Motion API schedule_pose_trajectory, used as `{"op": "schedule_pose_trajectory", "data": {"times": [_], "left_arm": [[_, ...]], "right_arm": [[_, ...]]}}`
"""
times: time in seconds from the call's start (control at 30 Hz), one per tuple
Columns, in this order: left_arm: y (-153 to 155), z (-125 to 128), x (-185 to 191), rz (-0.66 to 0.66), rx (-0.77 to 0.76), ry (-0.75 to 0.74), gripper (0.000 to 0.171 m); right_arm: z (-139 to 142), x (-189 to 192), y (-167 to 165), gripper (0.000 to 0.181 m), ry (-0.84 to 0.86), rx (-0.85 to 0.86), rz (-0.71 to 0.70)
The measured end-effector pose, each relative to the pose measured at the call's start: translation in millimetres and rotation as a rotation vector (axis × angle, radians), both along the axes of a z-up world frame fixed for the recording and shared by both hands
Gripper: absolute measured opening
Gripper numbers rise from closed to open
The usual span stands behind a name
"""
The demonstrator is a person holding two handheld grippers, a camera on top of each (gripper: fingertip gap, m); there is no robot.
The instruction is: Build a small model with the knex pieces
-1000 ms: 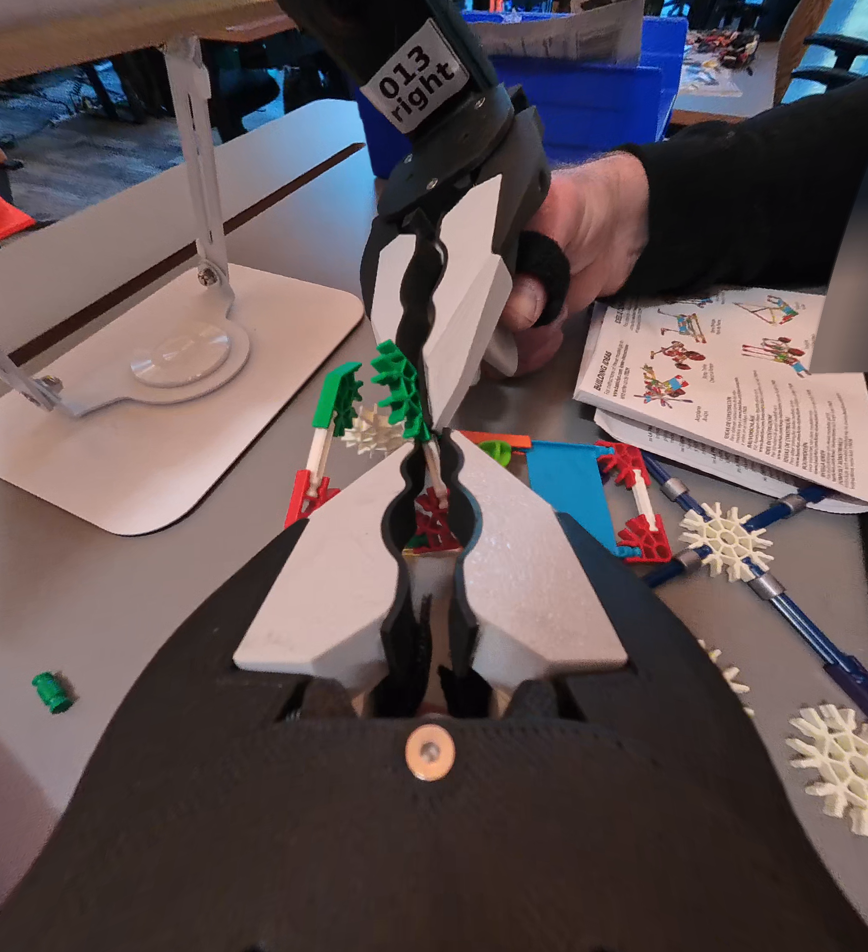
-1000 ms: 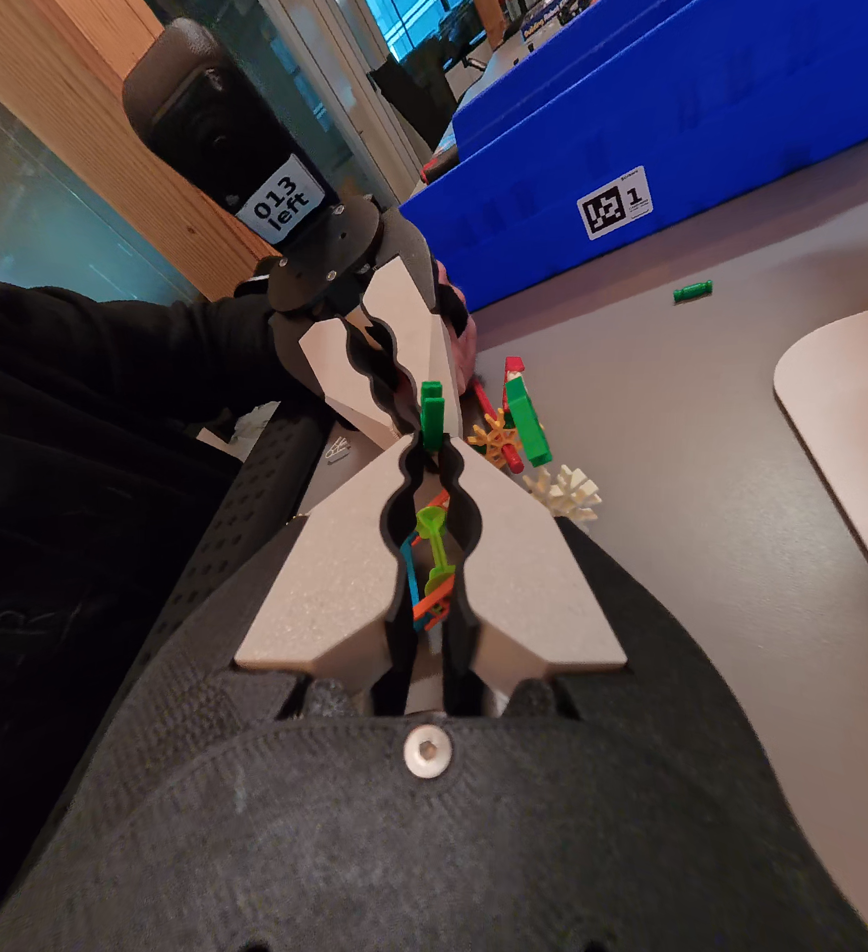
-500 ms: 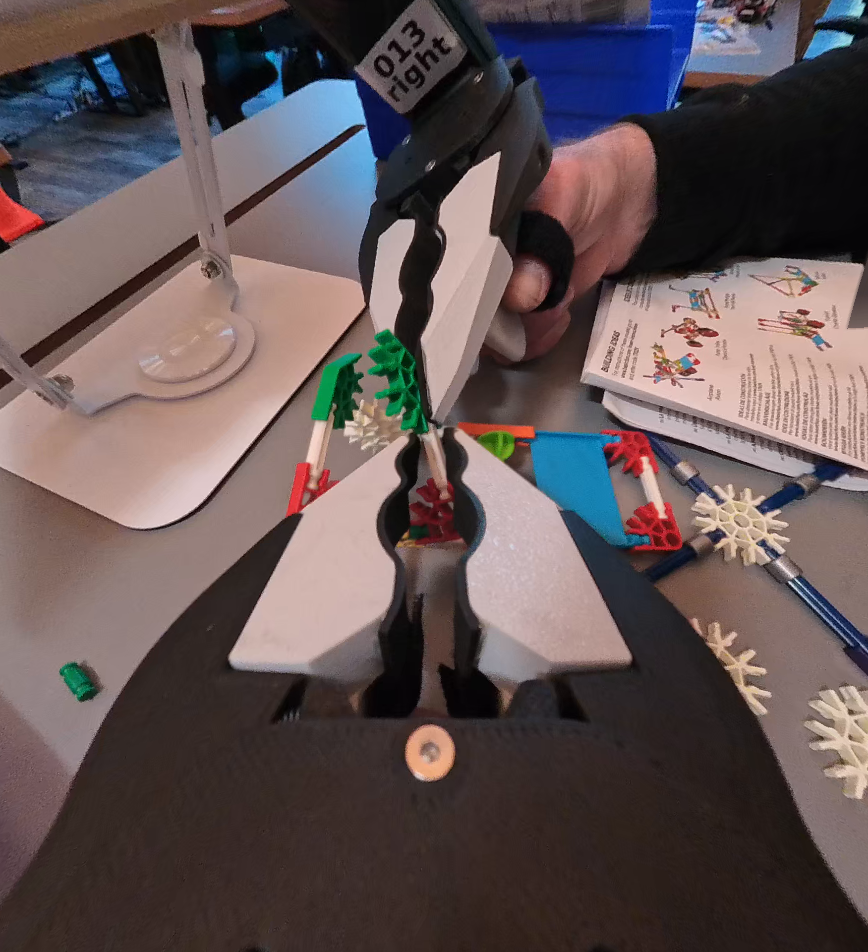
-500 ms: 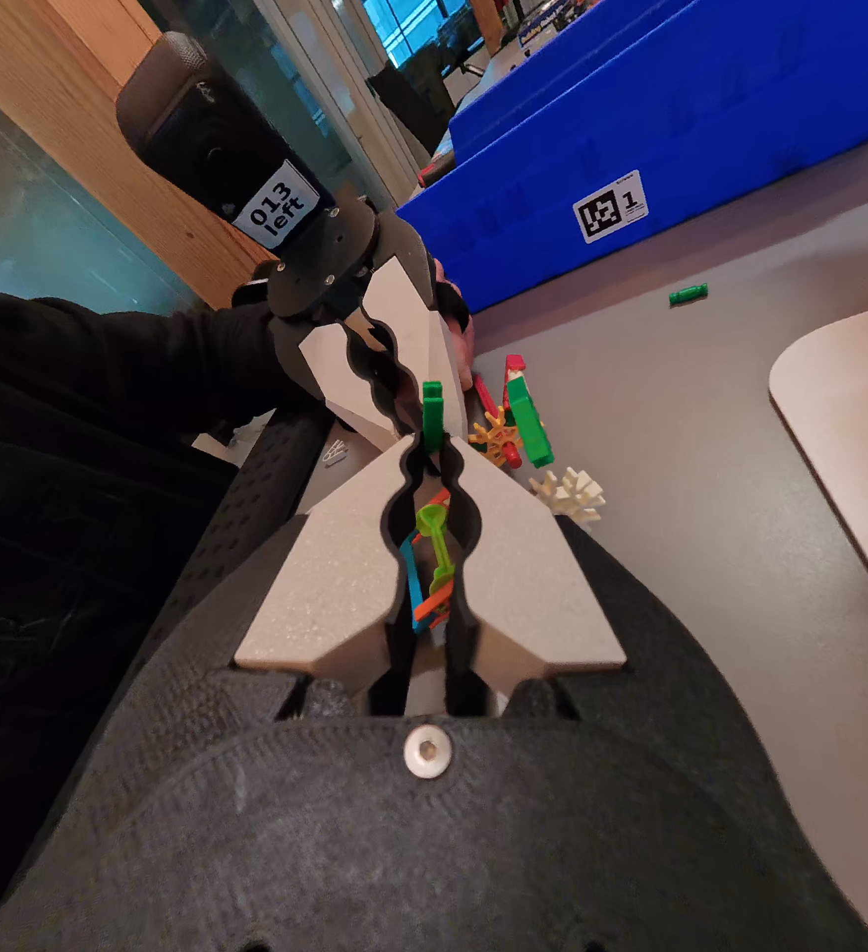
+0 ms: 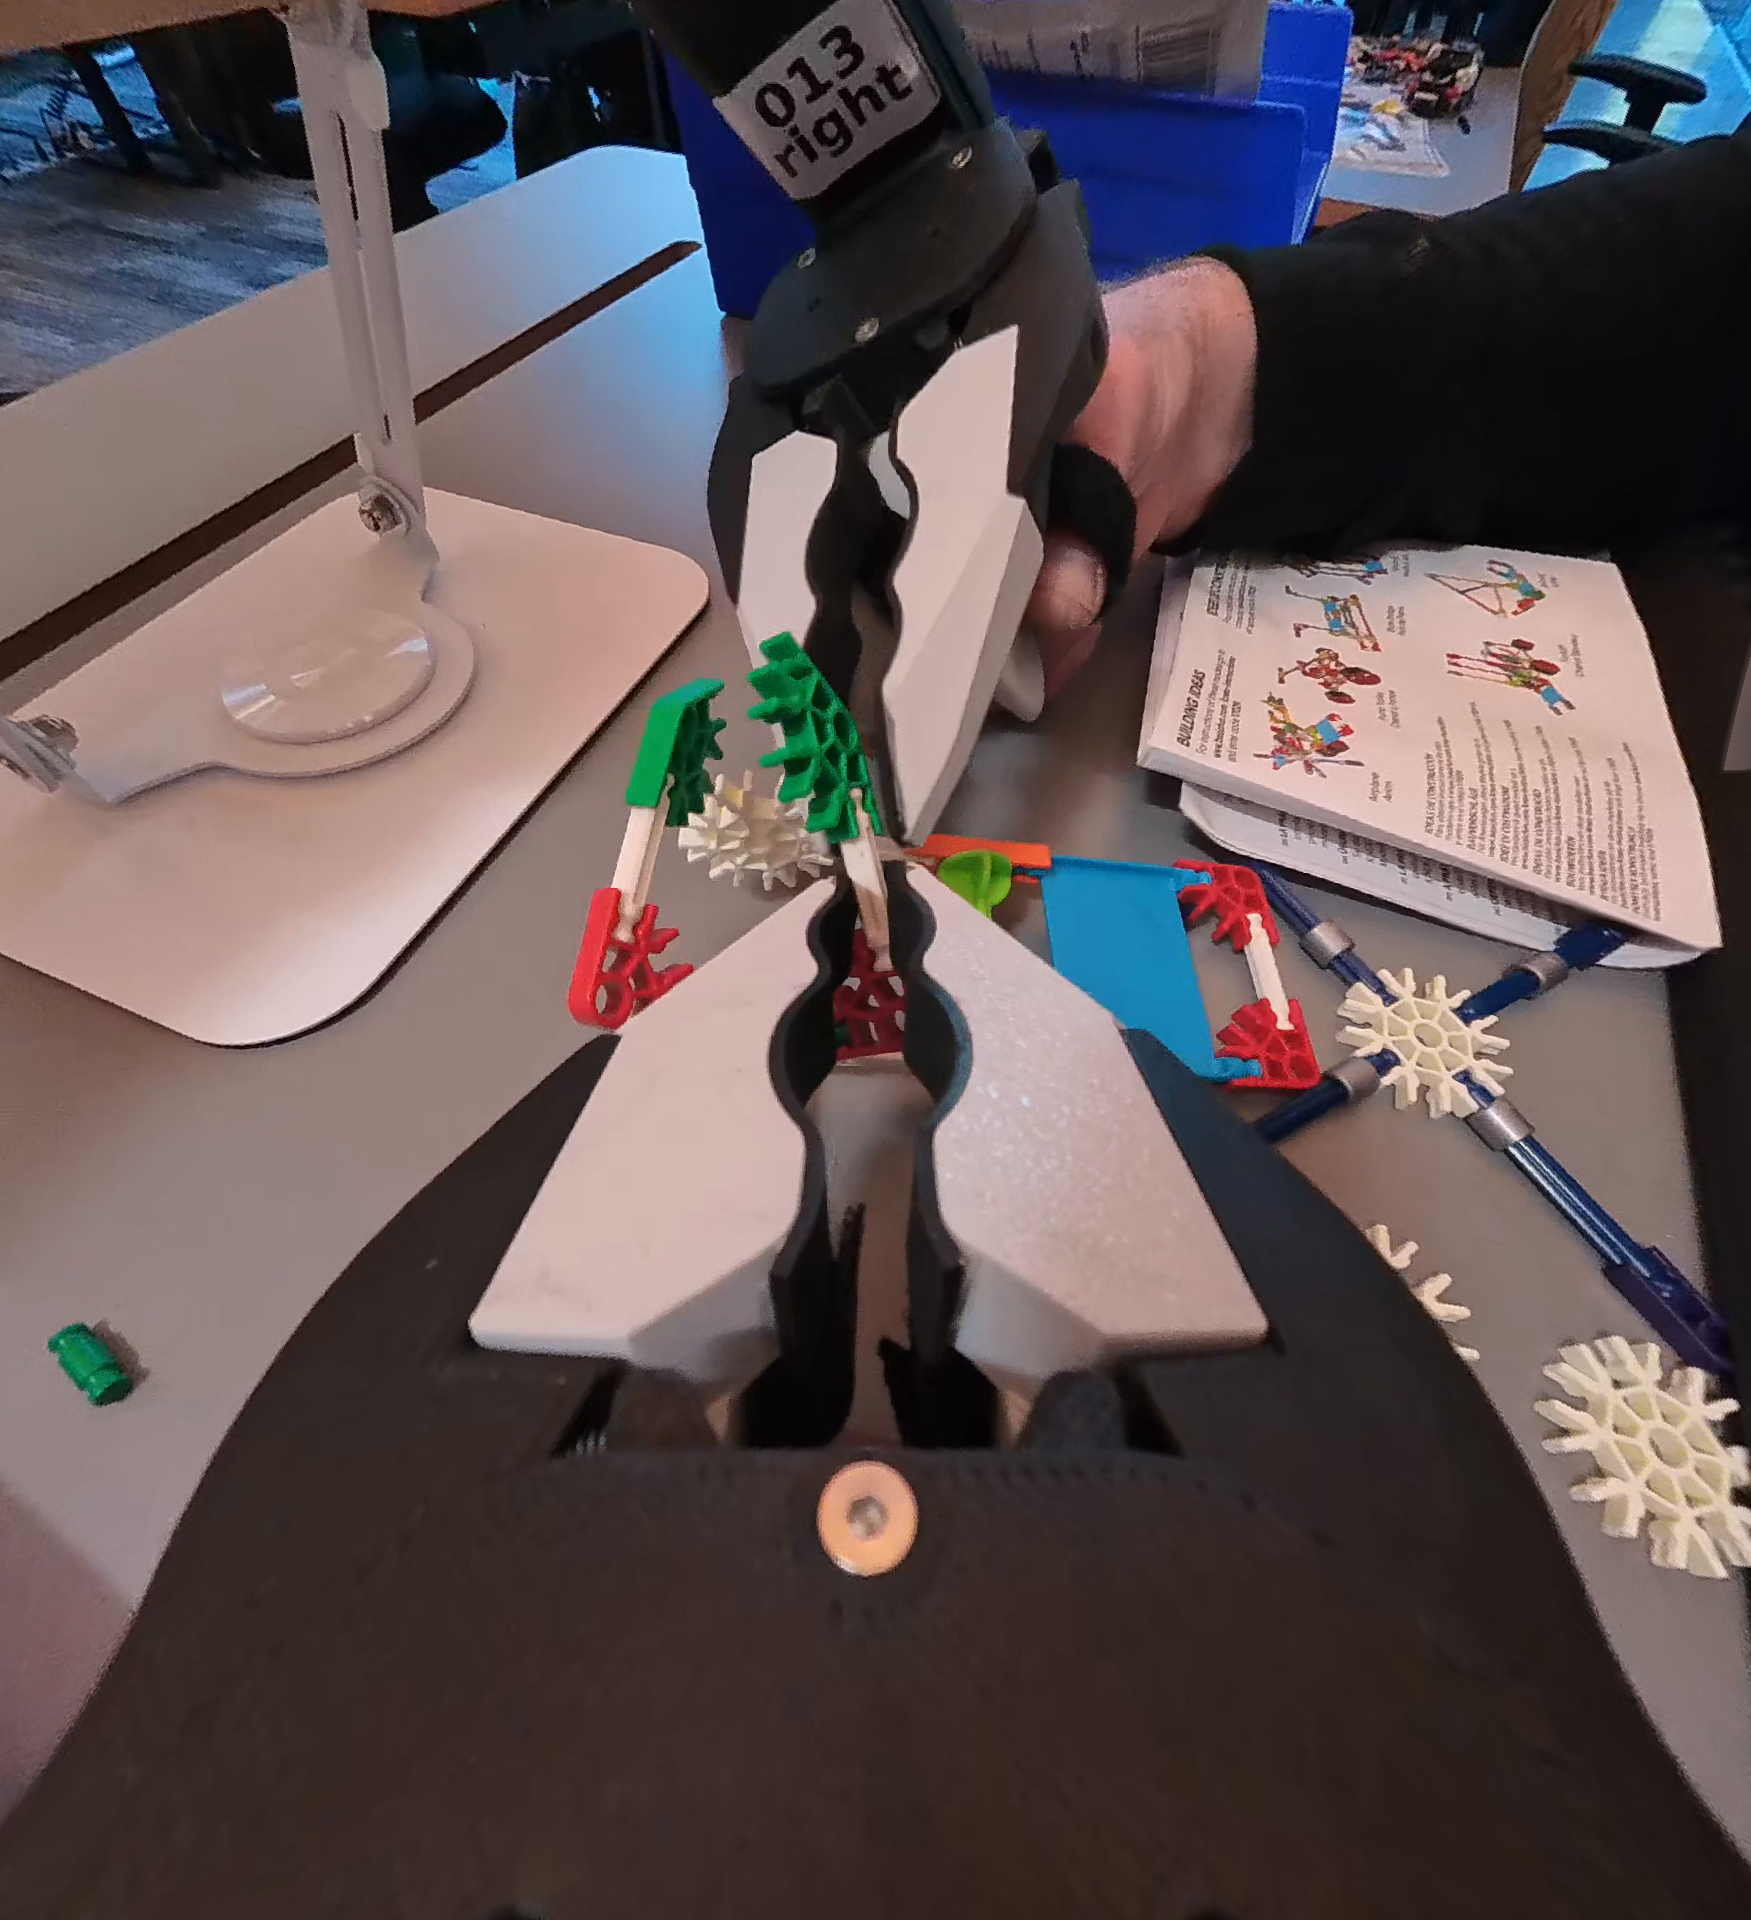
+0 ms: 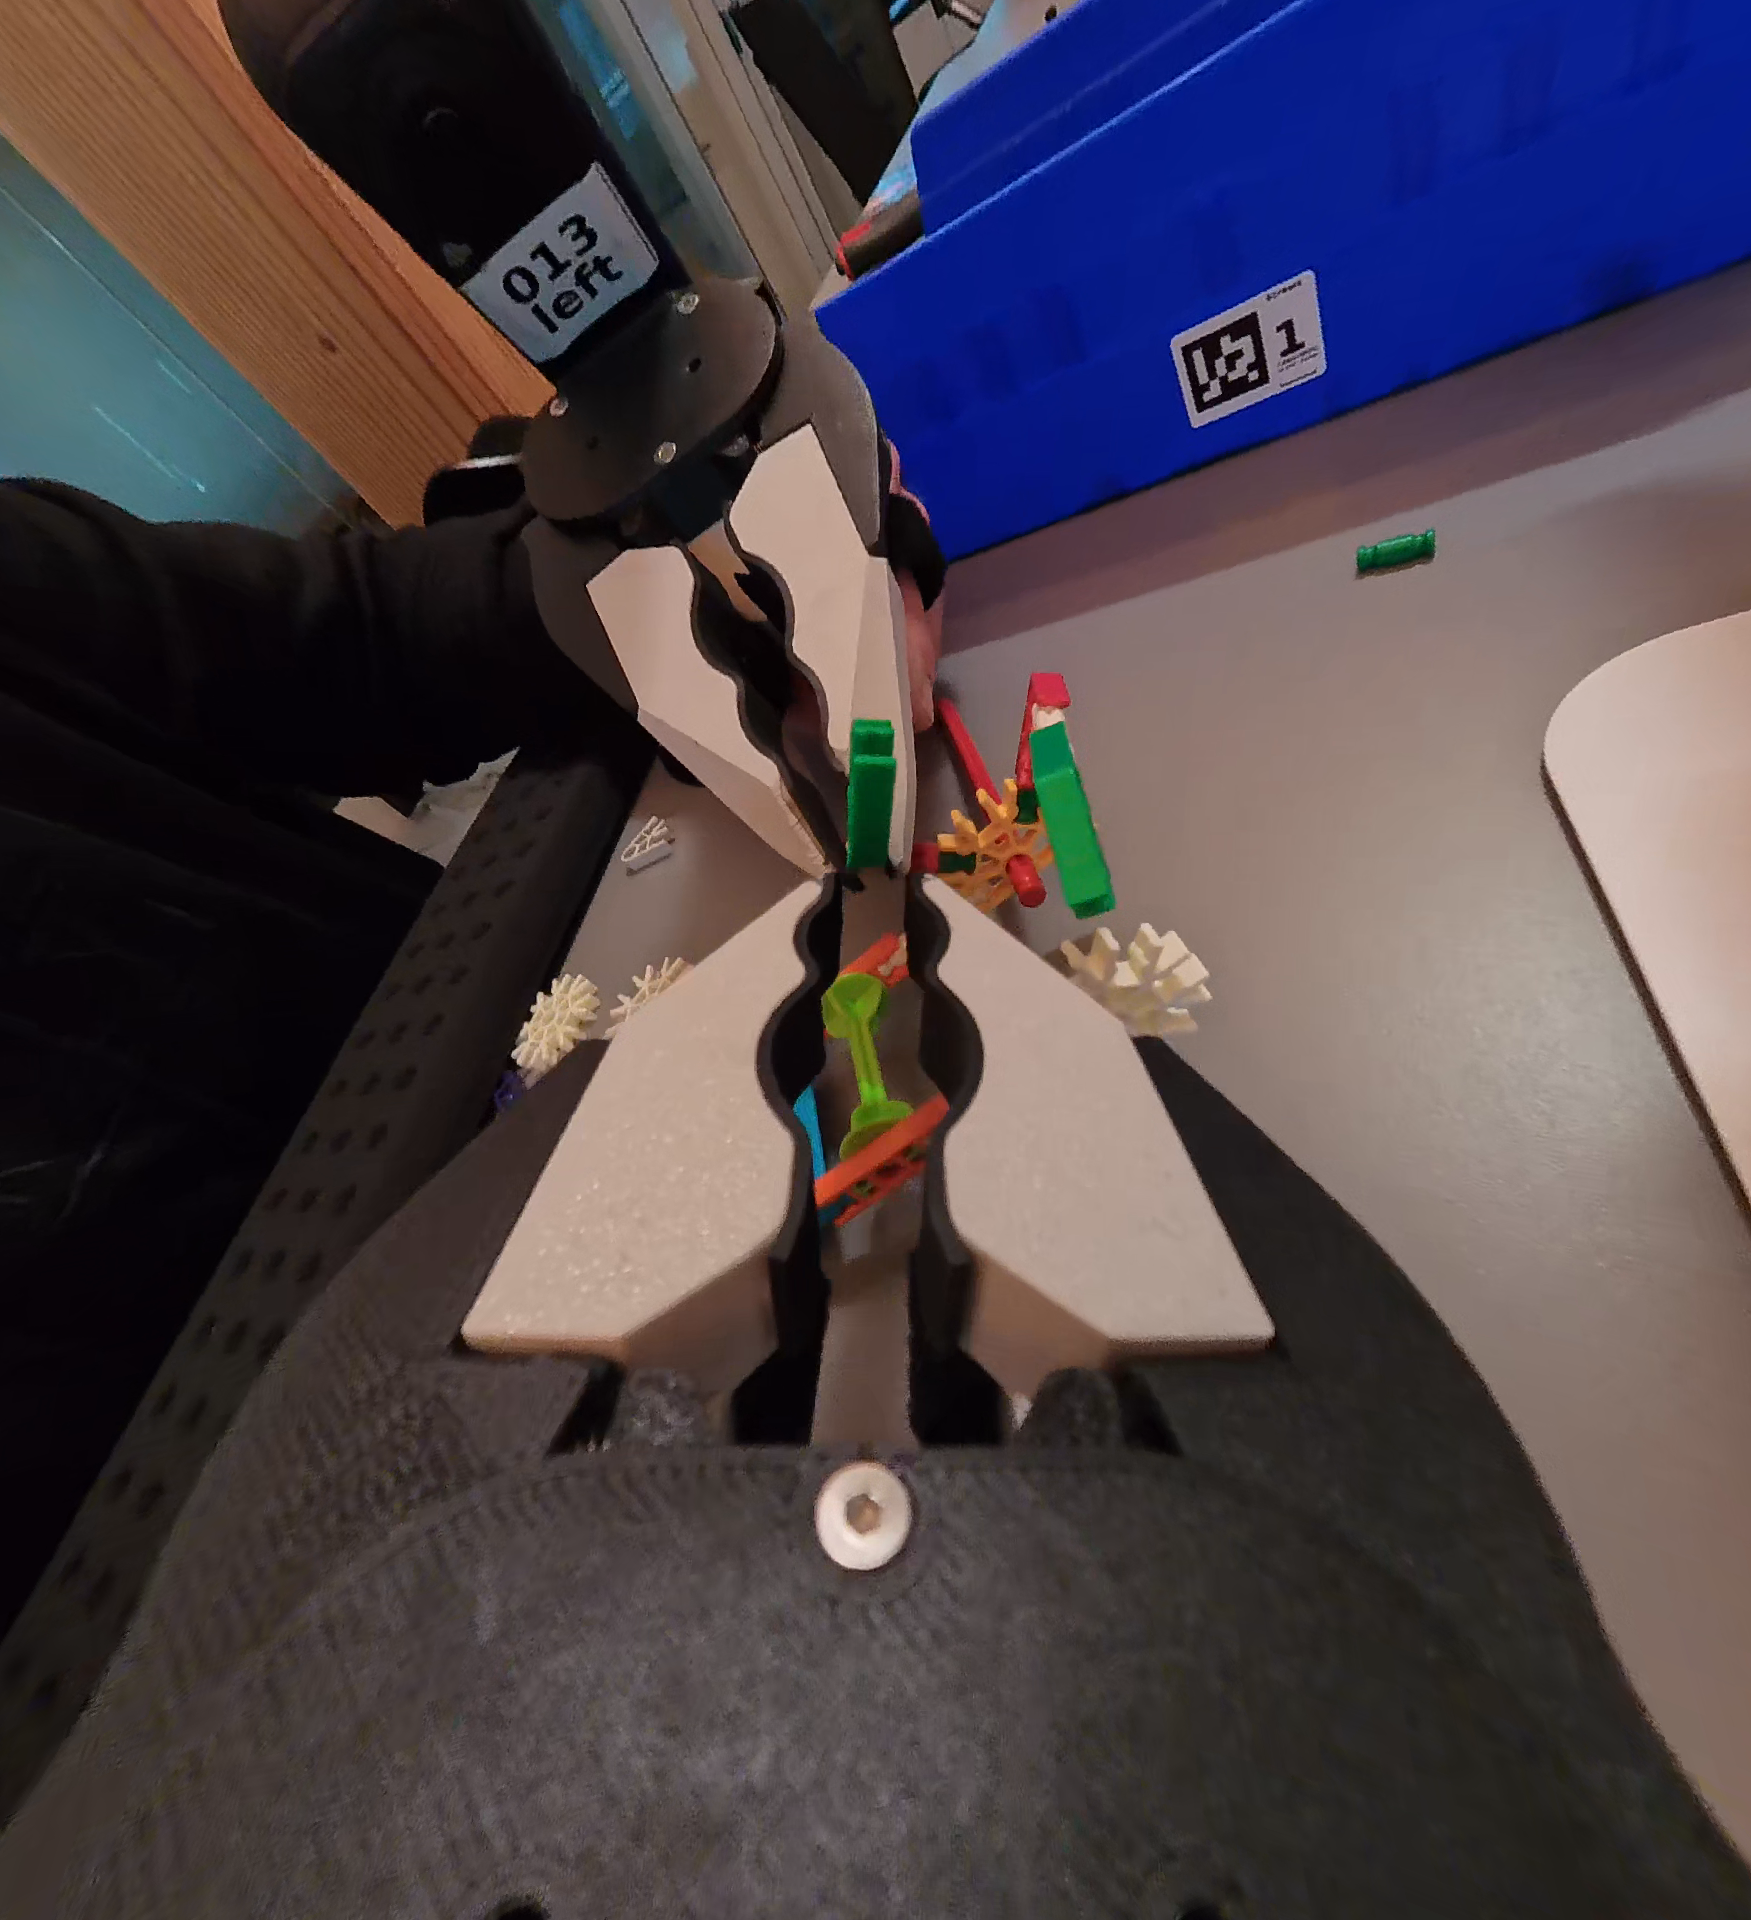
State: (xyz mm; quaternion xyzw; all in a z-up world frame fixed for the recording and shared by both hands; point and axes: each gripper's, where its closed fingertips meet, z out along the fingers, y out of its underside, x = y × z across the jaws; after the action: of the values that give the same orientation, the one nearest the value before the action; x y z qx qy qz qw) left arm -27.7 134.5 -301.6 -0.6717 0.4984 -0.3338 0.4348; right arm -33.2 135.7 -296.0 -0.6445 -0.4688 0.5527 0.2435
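While the grips match those of half a second ago, the two tools now meet at a changed angle: the right tool has turned, so the left wrist view looks into the gap between its fingers higher up.

1. Left tool: pressed together on the white rod of a small toy frame. A red connector shows between the fingers, below the pinch.
2. Right tool: tips closed on the lower edge of the green connector at the top of the same rod, tip to tip with the left tool.
3. Frame position: held just above the middle of the desk; the second green connector and a white snowflake connector sit just beside the pinch.
4. Behind the frame: a blue panel lies flat, with a booklet beyond it toward the right edge.
5. Far edge: a blue bin.
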Motion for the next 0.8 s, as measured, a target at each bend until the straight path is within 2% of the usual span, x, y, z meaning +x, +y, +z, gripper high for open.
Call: {"op": "schedule_pose_trajectory", "data": {"times": [0.13, 0.27, 0.43, 0.53, 0.7, 0.8], "left_arm": [[0, -2, 1, -0.005, -0.014, -0.003, 0.003], [-1, 0, 2, -0.010, 0.003, -0.002, 0.004], [11, 27, -17, 0.039, 0.055, -0.065, 0.011], [31, 42, -32, 0.140, 0.103, -0.092, 0.023], [44, 6, -20, 0.172, 0.071, 0.098, 0.037], [41, -17, -13, 0.140, 0.006, 0.175, 0.032]], "right_arm": [[5, -1, 1, 0.012, 0.028, 0.036, -0.014], [5, -1, 0, 0.006, -0.012, 0.074, -0.010], [7, 2, 3, 0.005, -0.029, 0.103, -0.014], [8, 2, 2, 0.004, -0.034, 0.113, -0.004], [8, -1, -2, 0.005, -0.045, 0.129, 0.009], [8, -1, -2, 0.005, -0.049, 0.138, 0.013]]}}
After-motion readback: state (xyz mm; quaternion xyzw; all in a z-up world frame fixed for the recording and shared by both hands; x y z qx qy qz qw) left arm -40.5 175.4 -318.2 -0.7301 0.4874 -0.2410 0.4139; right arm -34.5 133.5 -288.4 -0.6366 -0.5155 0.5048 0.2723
